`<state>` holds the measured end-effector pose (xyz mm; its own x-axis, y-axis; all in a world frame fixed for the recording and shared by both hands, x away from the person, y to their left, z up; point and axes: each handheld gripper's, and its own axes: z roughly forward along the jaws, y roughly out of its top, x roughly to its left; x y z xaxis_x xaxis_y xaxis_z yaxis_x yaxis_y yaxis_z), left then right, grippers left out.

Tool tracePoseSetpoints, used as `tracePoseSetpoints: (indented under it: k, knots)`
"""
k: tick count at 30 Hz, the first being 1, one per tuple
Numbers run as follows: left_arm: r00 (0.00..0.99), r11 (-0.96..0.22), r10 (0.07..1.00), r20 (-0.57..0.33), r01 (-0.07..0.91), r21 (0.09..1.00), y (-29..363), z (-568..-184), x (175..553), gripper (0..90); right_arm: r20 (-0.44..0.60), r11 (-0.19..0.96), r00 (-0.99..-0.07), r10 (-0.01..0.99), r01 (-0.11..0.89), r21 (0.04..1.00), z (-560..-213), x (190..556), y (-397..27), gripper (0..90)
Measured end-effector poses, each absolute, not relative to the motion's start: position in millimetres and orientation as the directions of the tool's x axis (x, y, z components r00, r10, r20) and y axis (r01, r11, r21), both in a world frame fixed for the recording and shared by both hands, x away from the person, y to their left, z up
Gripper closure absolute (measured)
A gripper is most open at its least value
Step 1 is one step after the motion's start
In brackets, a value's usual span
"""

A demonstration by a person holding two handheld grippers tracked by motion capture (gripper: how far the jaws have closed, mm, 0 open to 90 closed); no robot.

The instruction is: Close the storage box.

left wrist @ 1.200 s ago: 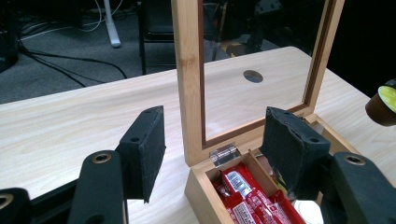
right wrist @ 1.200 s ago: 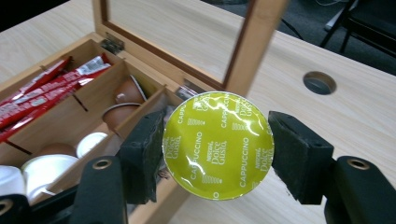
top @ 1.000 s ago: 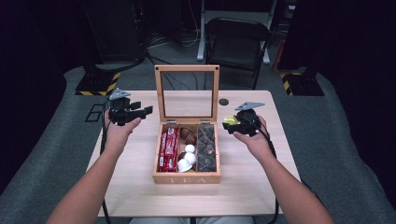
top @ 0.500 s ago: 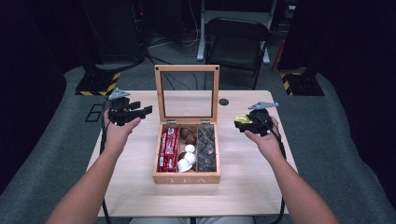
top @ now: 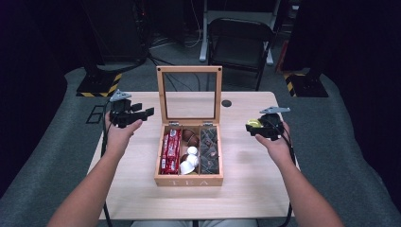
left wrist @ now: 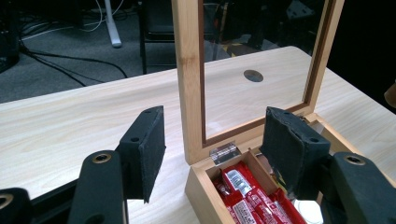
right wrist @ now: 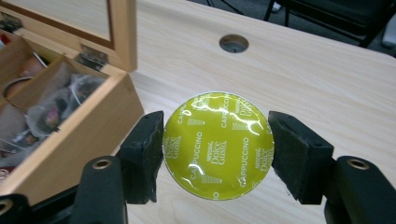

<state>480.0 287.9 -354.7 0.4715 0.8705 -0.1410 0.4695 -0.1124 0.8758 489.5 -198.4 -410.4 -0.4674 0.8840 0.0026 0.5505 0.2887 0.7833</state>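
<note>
The yellow-green coffee capsule point(right wrist: 218, 144) sits pinched between the right gripper point(top: 259, 126) pads, foil lid up, hanging over bare table point(top: 246, 189) right of the open tea box point(top: 189, 180). A second ago it hovered close by the box's right wall (now well apart), so I'd judge it's being carried out, not in. The left gripper point(top: 139, 112) waits left of the lid, jaws spread, empty.

Yellow-green coffee capsule point(right wrist: 218, 145), foil lid up, clamped above the table.
</note>
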Motion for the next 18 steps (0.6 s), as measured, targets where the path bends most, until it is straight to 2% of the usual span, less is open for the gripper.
tracePoseSetpoints:
  k: [18]
  knots:
    - [0.468, -0.112, 0.872, -0.139, 0.468, 0.877, 290, -354, 479, 39.2, 0.038, 0.22, -0.374, 0.927, 0.623, 0.751, -453, 482, -225, 37.6]
